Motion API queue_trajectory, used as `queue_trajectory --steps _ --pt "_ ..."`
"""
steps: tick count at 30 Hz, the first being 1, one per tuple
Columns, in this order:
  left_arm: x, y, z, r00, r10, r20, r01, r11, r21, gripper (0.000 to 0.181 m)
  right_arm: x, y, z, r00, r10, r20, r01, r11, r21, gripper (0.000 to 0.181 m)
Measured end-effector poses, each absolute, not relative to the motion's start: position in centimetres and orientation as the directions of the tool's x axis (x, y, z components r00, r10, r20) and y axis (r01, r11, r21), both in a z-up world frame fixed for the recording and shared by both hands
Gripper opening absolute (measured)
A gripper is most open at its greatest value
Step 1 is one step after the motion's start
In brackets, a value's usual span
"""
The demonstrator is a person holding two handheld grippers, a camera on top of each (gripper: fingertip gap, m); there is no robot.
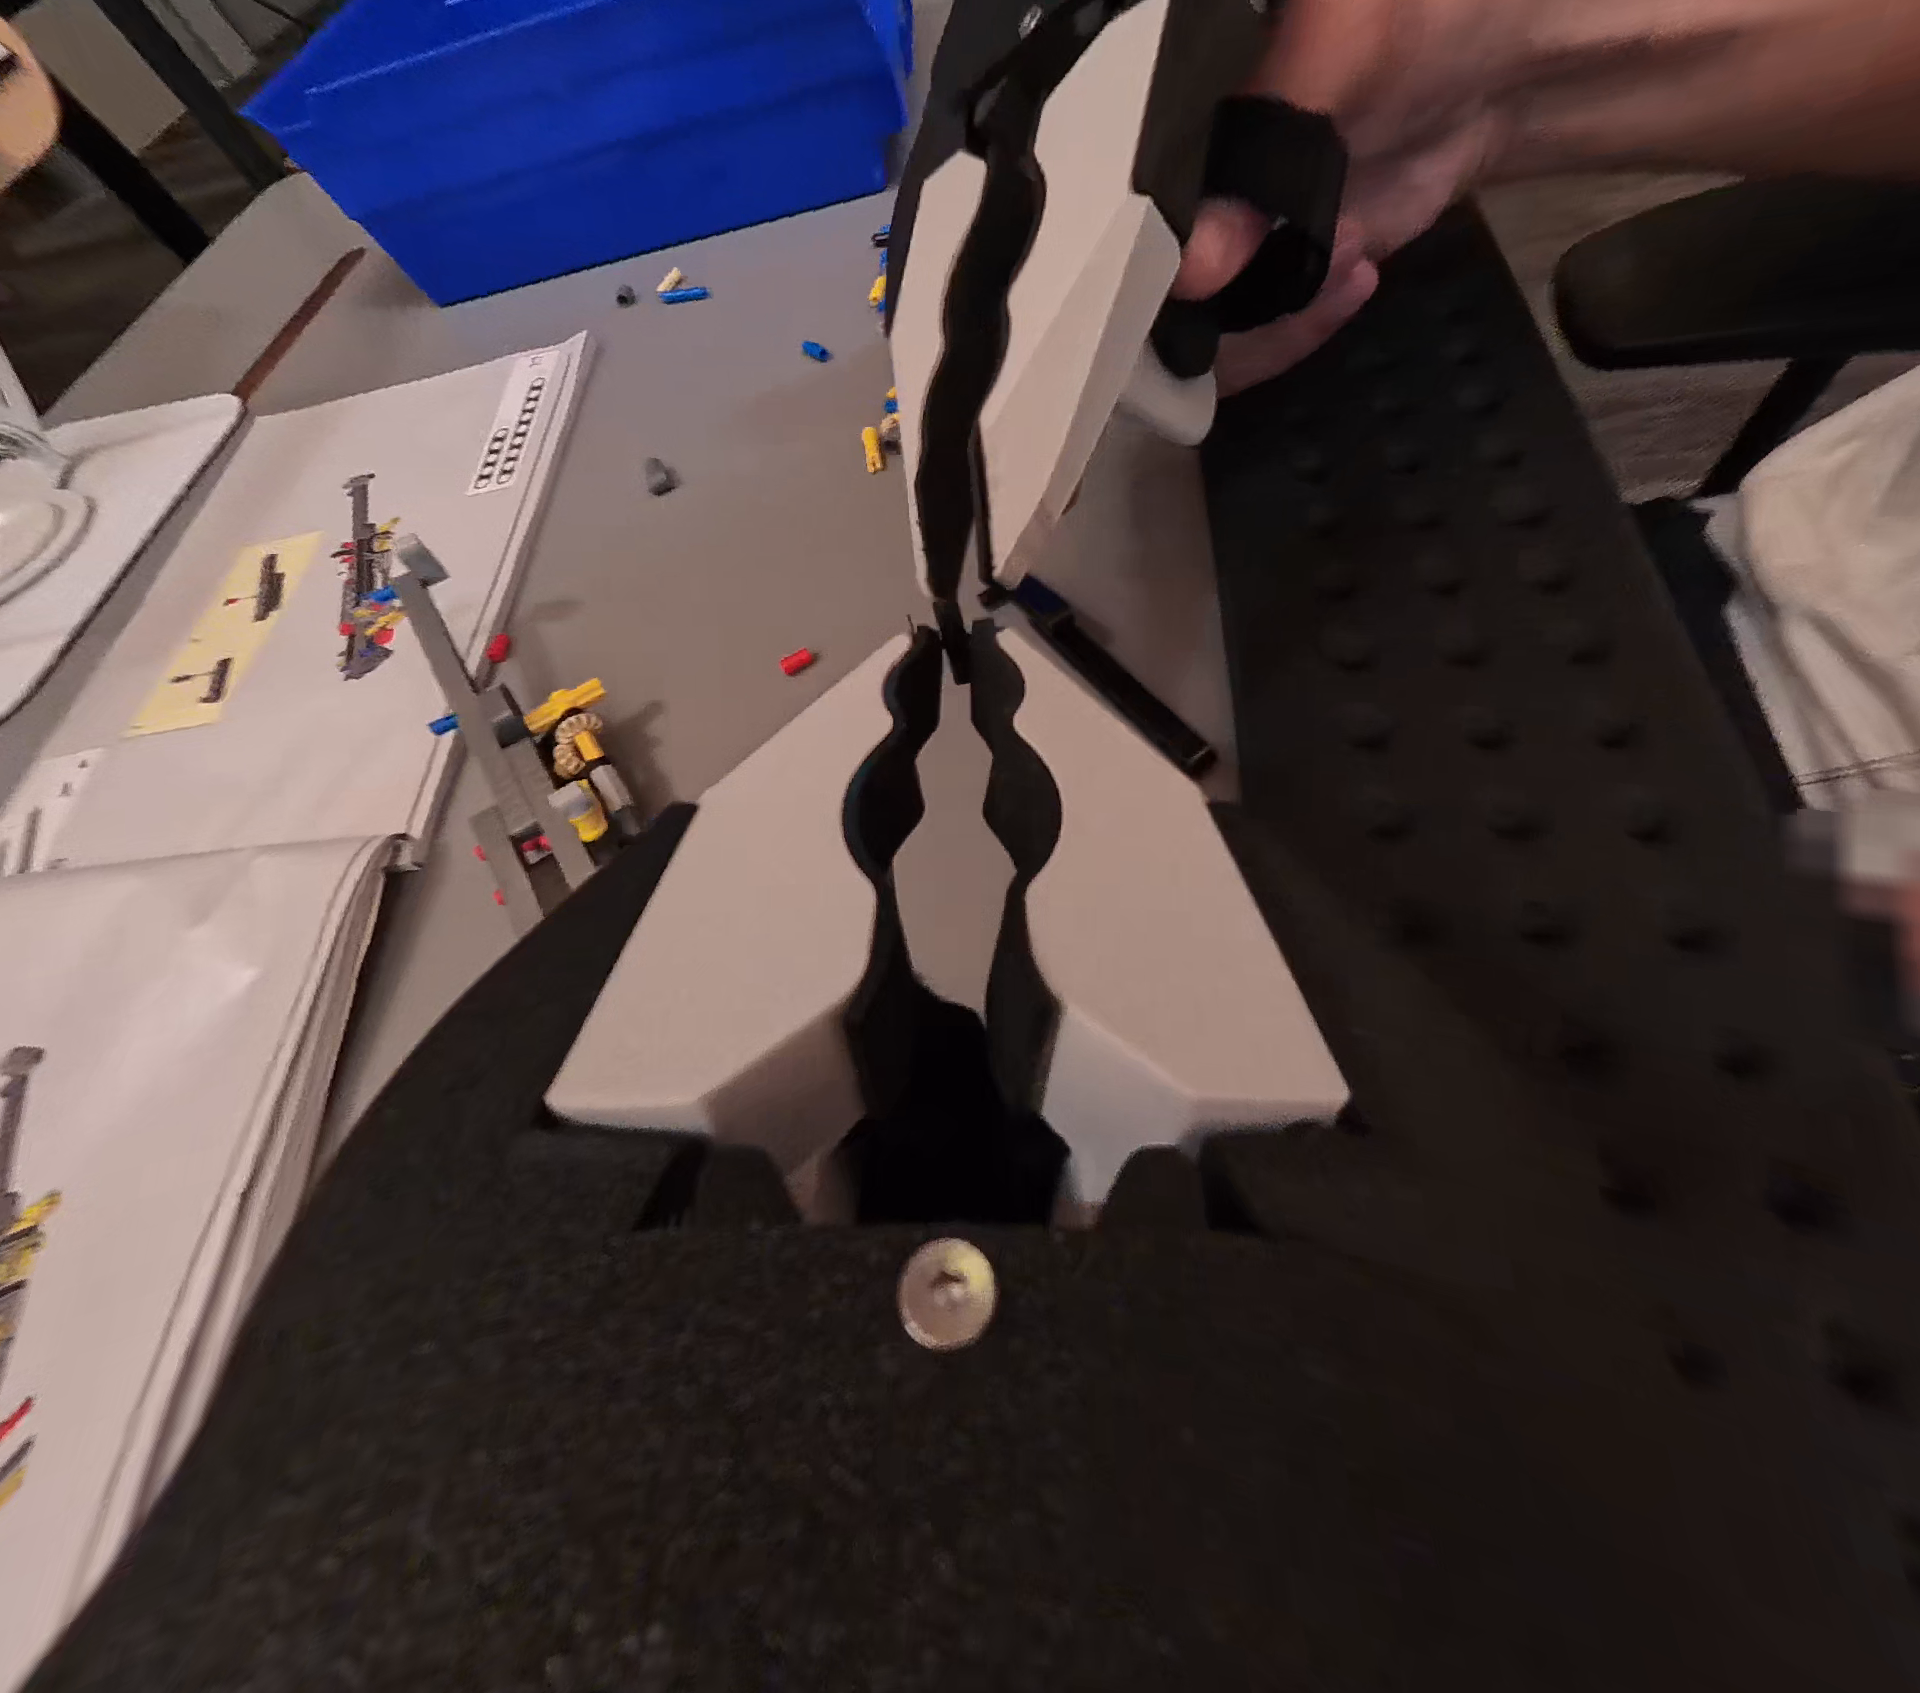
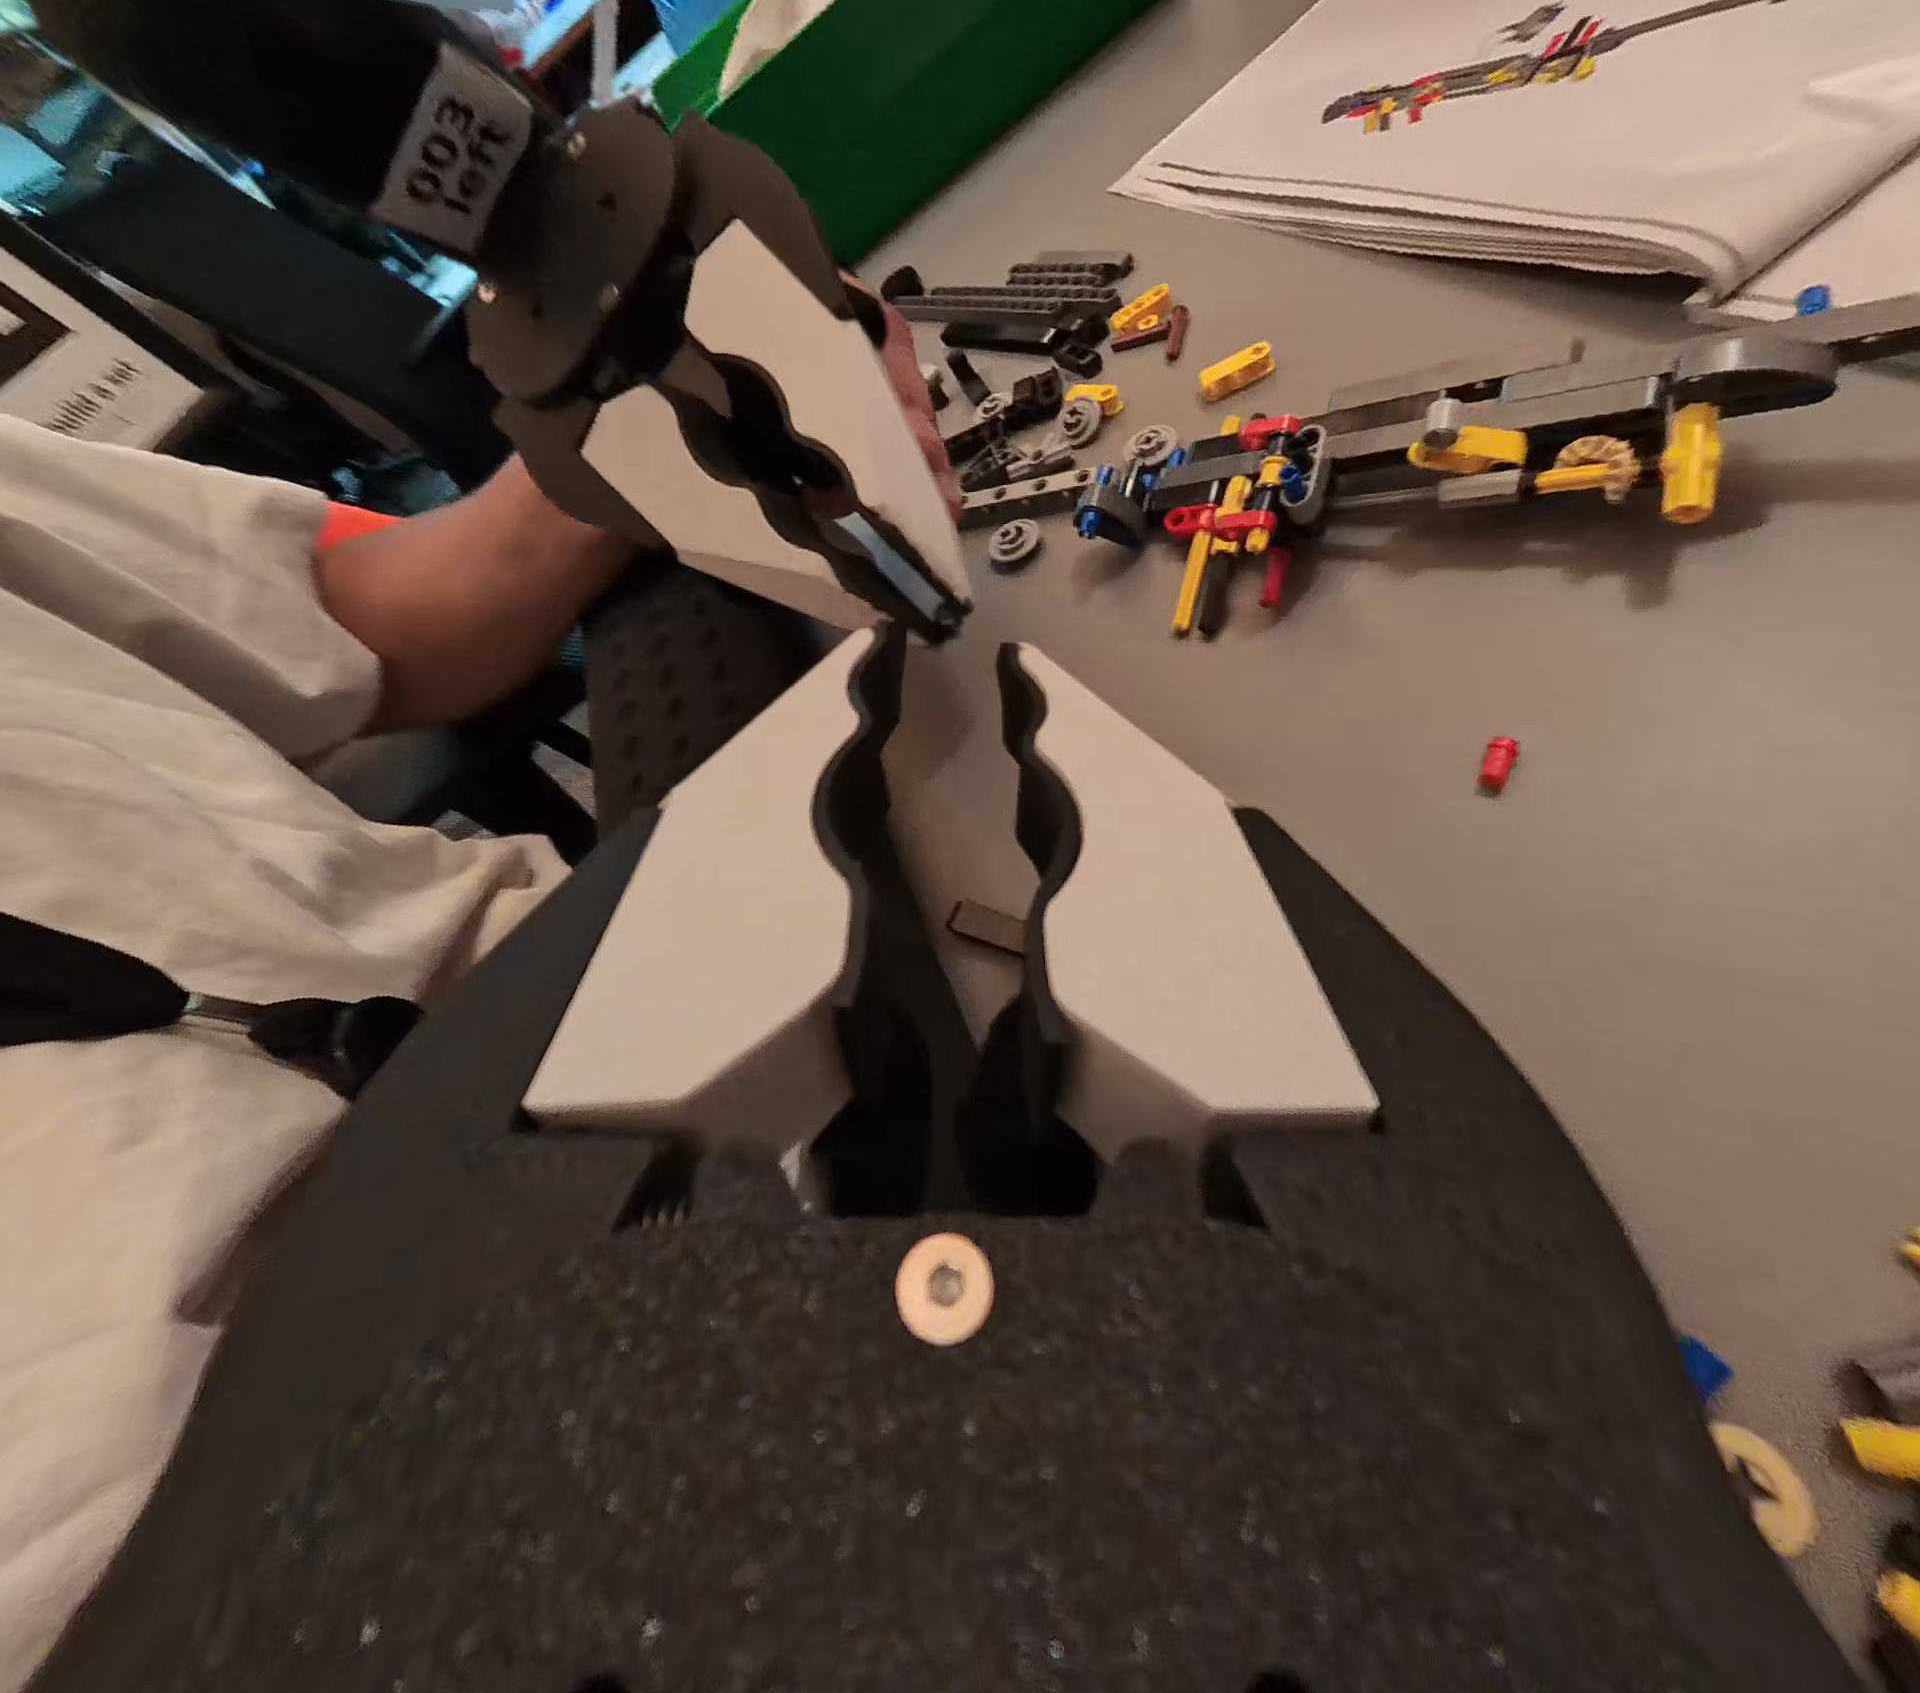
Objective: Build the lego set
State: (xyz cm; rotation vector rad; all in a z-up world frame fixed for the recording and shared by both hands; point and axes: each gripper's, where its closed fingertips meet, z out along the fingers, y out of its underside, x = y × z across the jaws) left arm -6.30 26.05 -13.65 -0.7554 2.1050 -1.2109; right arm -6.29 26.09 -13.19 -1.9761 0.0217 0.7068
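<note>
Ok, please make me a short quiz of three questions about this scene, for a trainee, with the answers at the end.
1. True or false: the right gripper is shut on a yellow piece.
2. In the left wrist view, what colour is the bin beyond the open booklet? A) blue B) red C) white
3. What does the left gripper hold?

Key: 1. False: it is open and empty. 2. A. 3. A small black piece, pinched at its tip.
</note>
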Motion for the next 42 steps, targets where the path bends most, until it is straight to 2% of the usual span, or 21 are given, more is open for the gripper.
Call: queue_trajectory --steps 5,7,13,16,19,26,31,34,37,42 --pt "-6.1 25.9 -14.0 -0.639 -0.691 -0.337 -0.122 0.525 -0.843 0.004 -6.5 26.3 -13.5 0.783 0.276 -0.557 -0.374 -0.507 -0.776 0.015" --pt "-6.0 25.8 -14.1 -0.629 -0.679 -0.379 -0.104 0.557 -0.824 0.004 -6.7 26.4 -13.4 0.769 0.286 -0.572 -0.387 -0.504 -0.772 0.007" --pt "-5.9 25.6 -13.8 -0.593 -0.660 -0.460 -0.062 0.607 -0.792 0.004 -6.3 26.5 -13.1 0.743 0.266 -0.614 -0.434 -0.505 -0.746 0.001" --pt "-5.9 25.4 -12.9 -0.578 -0.674 -0.459 -0.040 0.586 -0.809 0.004 -6.4 26.4 -12.1 0.669 0.300 -0.680 -0.511 -0.479 -0.714 0.002" --pt "-5.9 25.6 -13.1 -0.580 -0.674 -0.457 -0.048 0.588 -0.807 0.004 -6.7 26.4 -12.1 0.664 0.315 -0.678 -0.505 -0.479 -0.717 0.010" --pt "-5.7 25.8 -13.1 -0.566 -0.677 -0.470 -0.048 0.596 -0.801 0.004 -6.5 26.4 -12.8 0.679 0.305 -0.668 -0.482 -0.500 -0.719 0.003" --pt "-6.2 25.1 -10.9 -0.564 -0.705 -0.430 0.030 0.503 -0.864 0.005 -7.1 25.8 -10.7 0.523 0.405 -0.750 -0.573 -0.485 -0.661 0.003" --pt "-6.8 24.3 -9.3 -0.584 -0.711 -0.391 0.097 0.417 -0.904 0.017 -7.5 25.6 -8.8 0.396 0.487 -0.779 -0.636 -0.467 -0.615 0.003" --pt "-6.8 24.6 -8.3 -0.556 -0.733 -0.392 0.133 0.387 -0.912 0.006 -8.0 25.6 -7.8 0.319 0.536 -0.782 -0.667 -0.459 -0.587 0.003" --pt "-6.8 25.1 -7.6 -0.530 -0.749 -0.398 0.156 0.375 -0.914 0.006 -7.9 26.0 -7.2 0.279 0.558 -0.781 -0.706 -0.432 -0.561 0.003"
